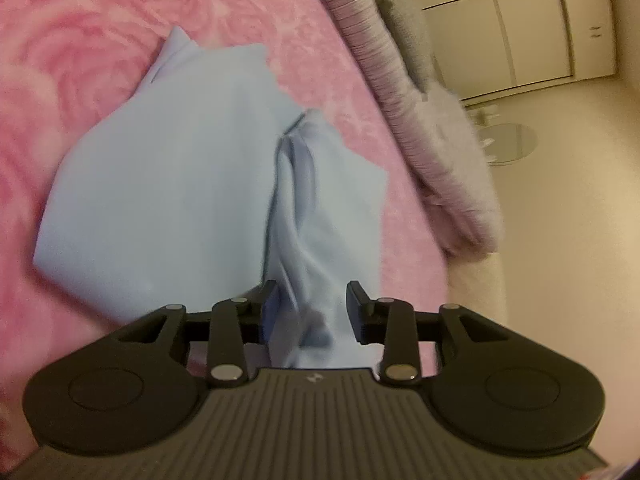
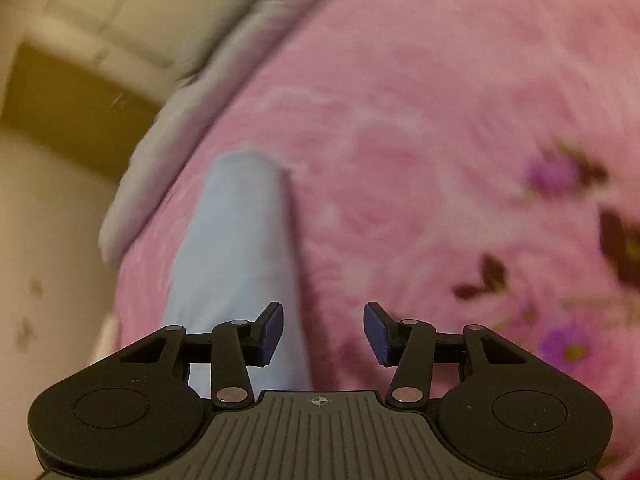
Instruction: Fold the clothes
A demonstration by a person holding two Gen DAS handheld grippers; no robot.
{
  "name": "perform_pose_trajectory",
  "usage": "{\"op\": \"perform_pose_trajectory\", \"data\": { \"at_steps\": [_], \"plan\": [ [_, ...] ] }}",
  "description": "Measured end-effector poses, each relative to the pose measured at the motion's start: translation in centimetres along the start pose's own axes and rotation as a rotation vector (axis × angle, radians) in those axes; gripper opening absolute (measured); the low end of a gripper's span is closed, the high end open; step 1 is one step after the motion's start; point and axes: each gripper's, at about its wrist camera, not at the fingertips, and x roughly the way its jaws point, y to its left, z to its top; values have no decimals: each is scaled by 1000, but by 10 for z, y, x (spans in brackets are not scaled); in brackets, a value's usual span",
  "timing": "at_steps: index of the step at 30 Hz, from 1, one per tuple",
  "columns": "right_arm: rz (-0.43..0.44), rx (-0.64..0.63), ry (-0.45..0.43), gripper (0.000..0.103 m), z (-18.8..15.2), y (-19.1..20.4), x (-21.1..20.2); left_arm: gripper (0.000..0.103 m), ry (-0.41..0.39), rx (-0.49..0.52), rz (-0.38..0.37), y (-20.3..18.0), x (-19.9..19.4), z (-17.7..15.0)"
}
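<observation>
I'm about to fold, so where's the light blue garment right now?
In the left wrist view the light blue garment lies spread on the pink blanket, a bunched part running between the open fingers of the left gripper.

Spreading across the bed, a pink rose-patterned blanket [image 1: 100, 40]. Lying flat on it, a partly folded light blue garment [image 1: 168, 184]. Running along the blanket's far right edge, a fuzzy grey throw [image 1: 452, 148].
</observation>
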Motion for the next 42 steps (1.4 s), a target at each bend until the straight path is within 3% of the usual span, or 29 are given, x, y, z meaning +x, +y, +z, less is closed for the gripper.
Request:
{"op": "perform_pose_trajectory", "data": {
  "at_steps": [3, 8, 11, 14, 15, 16, 17, 18, 20, 26, 29, 32, 37, 42],
  "plan": [
    [23, 243, 26, 48, 18, -33, 10, 31, 0, 14, 13, -3, 10, 10],
    [0, 190, 72, 48, 36, -33, 26, 31, 14, 33, 25, -5, 26, 23],
    [-46, 18, 114, 48, 49, -16, 43, 31, 26, 56, 29, -8, 39, 29],
    [-115, -257, 153, 48, 51, 11, 61, 31, 39, 86, 19, -13, 50, 33],
    [-133, -353, 162, 48, 50, 20, 66, 27, 39, 118, 17, -16, 50, 34],
    [-150, -440, 182, 48, 49, 28, 72, 12, 36, 159, 16, -19, 48, 36],
    [-142, -481, 191, 48, 49, 32, 75, 7, 33, 199, 14, -23, 46, 37],
    [-131, -517, 199, 39, 49, 36, 79, 7, 30, 240, 13, -26, 45, 38],
    [-77, -553, 219, 34, 49, 45, 80, 7, 18, 259, 28, -21, 35, 45],
    [24, -674, 245, 34, 35, 78, 86, 6, -21, 281, 83, 4, 2, 66],
    [38, -716, 268, 34, 21, 93, 98, 7, -41, 292, 111, 16, -15, 77],
    [41, -768, 266, 34, 10, 104, 102, 6, -61, 308, 82, 14, -24, 77],
    [102, -765, 293, 34, 1, 114, 104, 6, -82, 335, 66, 12, -37, 79],
    [136, -716, 281, 34, -1, 116, 102, 7, -61, 250, 87, 45, -33, 76]
  ]
}}
